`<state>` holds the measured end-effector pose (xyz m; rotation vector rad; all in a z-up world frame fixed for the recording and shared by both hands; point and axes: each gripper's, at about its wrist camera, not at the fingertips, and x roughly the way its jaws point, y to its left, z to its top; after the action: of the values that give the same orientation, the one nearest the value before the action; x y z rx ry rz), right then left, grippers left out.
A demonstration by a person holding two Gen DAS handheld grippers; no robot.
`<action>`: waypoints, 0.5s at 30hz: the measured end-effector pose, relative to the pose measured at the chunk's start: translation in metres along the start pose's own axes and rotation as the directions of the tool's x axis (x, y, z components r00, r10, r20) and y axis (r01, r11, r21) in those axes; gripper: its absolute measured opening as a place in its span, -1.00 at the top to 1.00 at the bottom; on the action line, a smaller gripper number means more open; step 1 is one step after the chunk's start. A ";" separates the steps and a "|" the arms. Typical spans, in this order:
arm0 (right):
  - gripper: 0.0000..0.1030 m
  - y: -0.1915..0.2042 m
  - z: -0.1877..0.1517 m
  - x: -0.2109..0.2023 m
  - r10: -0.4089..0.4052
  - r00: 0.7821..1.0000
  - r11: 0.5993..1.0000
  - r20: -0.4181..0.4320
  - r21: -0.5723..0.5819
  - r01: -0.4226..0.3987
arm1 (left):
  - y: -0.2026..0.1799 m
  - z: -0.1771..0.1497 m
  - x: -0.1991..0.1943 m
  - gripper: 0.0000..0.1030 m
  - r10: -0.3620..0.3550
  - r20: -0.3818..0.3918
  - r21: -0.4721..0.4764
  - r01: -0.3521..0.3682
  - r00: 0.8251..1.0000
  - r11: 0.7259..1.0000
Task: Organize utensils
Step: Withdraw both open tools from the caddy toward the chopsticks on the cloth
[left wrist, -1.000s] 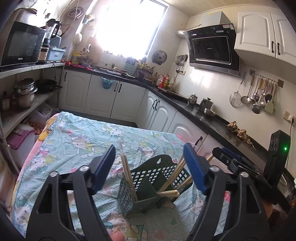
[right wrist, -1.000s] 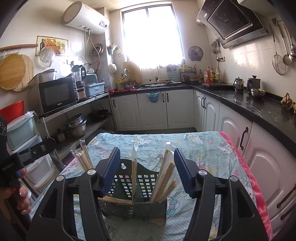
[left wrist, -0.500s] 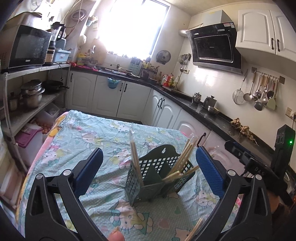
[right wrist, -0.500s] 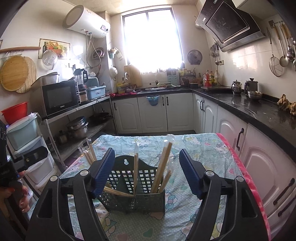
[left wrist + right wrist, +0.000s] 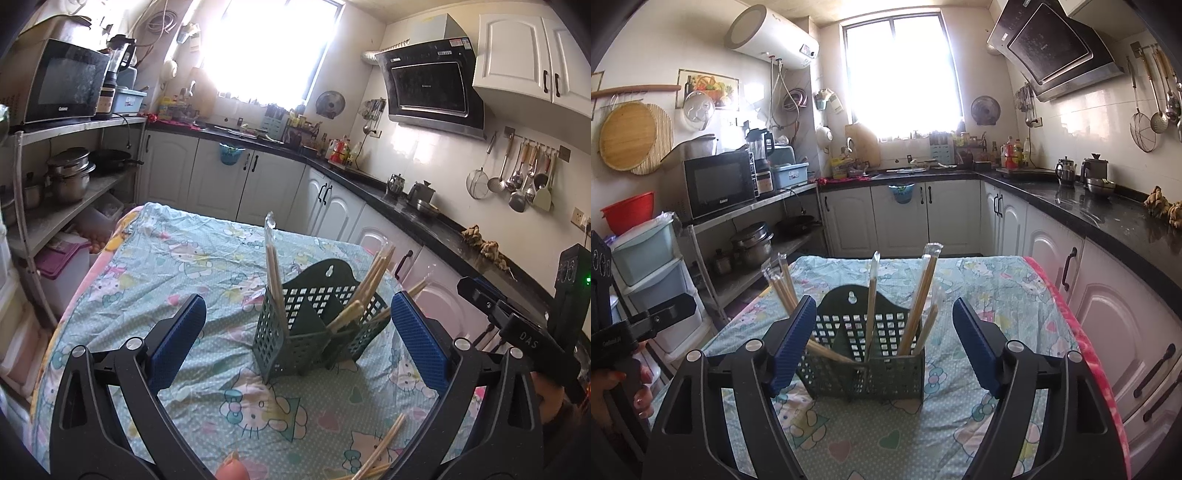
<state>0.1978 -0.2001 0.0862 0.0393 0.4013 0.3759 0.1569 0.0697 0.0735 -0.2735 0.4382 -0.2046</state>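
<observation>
A dark green perforated utensil holder point(image 5: 317, 332) stands on the table with several wrapped wooden chopsticks point(image 5: 275, 273) upright or leaning in its compartments. It also shows in the right wrist view point(image 5: 864, 354), with chopsticks point(image 5: 919, 299) in it. My left gripper point(image 5: 295, 347) is open and empty, pulled back from the holder. My right gripper point(image 5: 884, 343) is open and empty, just in front of the holder. Loose chopsticks point(image 5: 380, 450) lie on the cloth near the front edge.
The table wears a light blue cartoon-print cloth point(image 5: 177, 266) with a pink border point(image 5: 1089, 354). White cabinets and a black counter point(image 5: 1089, 218) run along the right and back. A shelf with a microwave point(image 5: 720, 184) and pots stands to the left.
Both grippers have drawn back from the holder and opened wider. The holder now stands farther ahead in both views. Loose chopsticks have come into the left wrist view.
</observation>
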 end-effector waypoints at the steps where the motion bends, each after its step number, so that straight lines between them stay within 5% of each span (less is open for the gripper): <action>1: -0.43 0.000 -0.003 -0.001 0.000 1.000 1.000 -0.004 -0.002 0.000 | 0.000 -0.002 0.000 -0.80 0.001 -0.004 -0.002 -0.001 1.000 1.000; 15: -0.45 0.000 -0.036 -0.006 -0.009 0.997 1.000 -0.081 -0.022 0.008 | 0.001 -0.040 0.003 -0.80 0.019 -0.092 -0.022 -0.021 0.996 1.000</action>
<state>0.1789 -0.2038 0.0555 0.0013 0.4778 0.3741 0.1420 0.0618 0.0375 -0.2832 0.5339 -0.1929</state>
